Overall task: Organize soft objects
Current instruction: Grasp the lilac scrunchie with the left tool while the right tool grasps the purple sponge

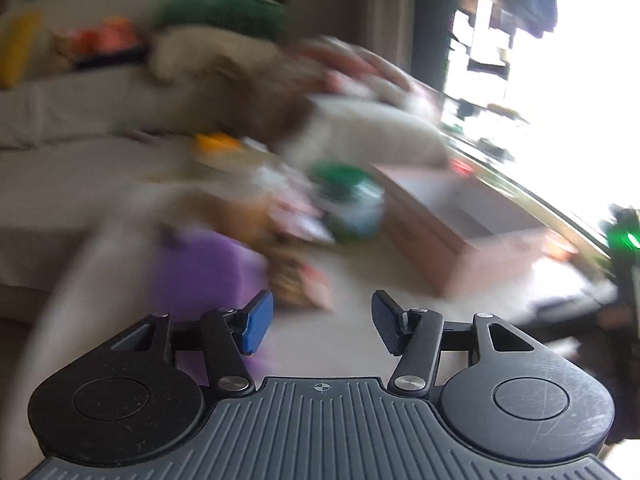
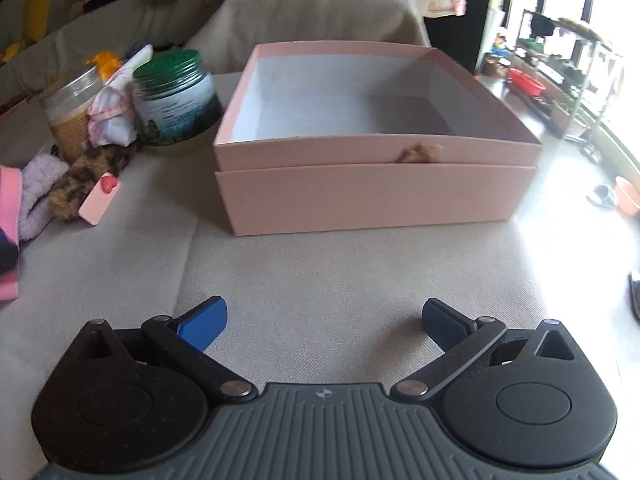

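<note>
An open pink box (image 2: pixel 372 196) stands on the beige cloth surface (image 2: pixel 320 276) straight ahead of my right gripper (image 2: pixel 324 320), which is open and empty a short way before it. The box looks empty inside. Soft items lie at the left: a lilac fluffy piece (image 2: pixel 38 190), a leopard-print furry piece (image 2: pixel 86 178) with a pink tag (image 2: pixel 99 198). The left wrist view is motion-blurred. My left gripper (image 1: pixel 322 320) is open and empty, above the surface, with a purple soft shape (image 1: pixel 200 276) just ahead left and the pink box (image 1: pixel 460 236) ahead right.
Two jars stand left of the box: a green-lidded one (image 2: pixel 176 100) and a metal-lidded one (image 2: pixel 74 114), with a bundled white cloth (image 2: pixel 112 116) between them. A chair back (image 2: pixel 320 12) rises behind the box. Shelves (image 2: pixel 560 72) stand at the far right.
</note>
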### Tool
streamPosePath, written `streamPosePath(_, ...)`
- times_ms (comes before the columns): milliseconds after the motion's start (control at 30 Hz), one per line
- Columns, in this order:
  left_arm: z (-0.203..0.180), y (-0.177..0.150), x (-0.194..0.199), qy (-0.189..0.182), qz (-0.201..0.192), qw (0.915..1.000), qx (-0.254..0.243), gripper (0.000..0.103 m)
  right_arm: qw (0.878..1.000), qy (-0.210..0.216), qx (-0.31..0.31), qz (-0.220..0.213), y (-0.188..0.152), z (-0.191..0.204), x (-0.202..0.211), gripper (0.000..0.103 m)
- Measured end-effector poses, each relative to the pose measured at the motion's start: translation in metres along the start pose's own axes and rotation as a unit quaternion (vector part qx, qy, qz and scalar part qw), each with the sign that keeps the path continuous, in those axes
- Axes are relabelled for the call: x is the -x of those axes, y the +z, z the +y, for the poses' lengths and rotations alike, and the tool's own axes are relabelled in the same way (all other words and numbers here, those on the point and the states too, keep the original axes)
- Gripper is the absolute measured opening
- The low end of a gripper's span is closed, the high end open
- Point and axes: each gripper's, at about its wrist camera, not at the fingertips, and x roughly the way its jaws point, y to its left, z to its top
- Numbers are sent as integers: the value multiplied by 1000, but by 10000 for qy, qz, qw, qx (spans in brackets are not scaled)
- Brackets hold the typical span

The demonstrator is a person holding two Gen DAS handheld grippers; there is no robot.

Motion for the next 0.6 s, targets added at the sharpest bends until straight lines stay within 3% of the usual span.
streamPosePath(67, 30, 6, 1, 272, 63, 9989, 364, 60, 9999, 100, 53, 8, 1, 6, 1, 102)
streamPosePath(133, 61, 8, -2, 261, 191, 9955, 894, 60, 9994, 283, 158, -118, 2, 18, 8, 97)
streamPosePath(200, 95, 7, -2, 213, 164, 9892, 1438, 60, 9962, 725, 333, -353, 7, 35, 22, 97)
streamPosePath(267, 118, 8, 1, 264, 99, 9856, 1669, 59, 9892, 1233, 538, -578, 15, 61, 36, 97)
streamPosePath(333, 134, 12, 6, 385, -31, 9852, 1670, 59, 9801, 1639, 746, -839, 22, 95, 46, 97)
streamPosePath(433, 146, 18, 12, 293, -120, 9881, 1503, 59, 9717, 1888, 1021, -983, 29, 155, 46, 97)
streamPosePath(533, 155, 25, 13, 181, -140, 9897, 1412, 60, 9667, 1920, 1460, -850, 27, 210, 34, 97)
streamPosePath(600, 159, 28, 15, 57, -150, 9904, 1371, 60, 9629, 1632, 2012, -750, 20, 237, 23, 94)
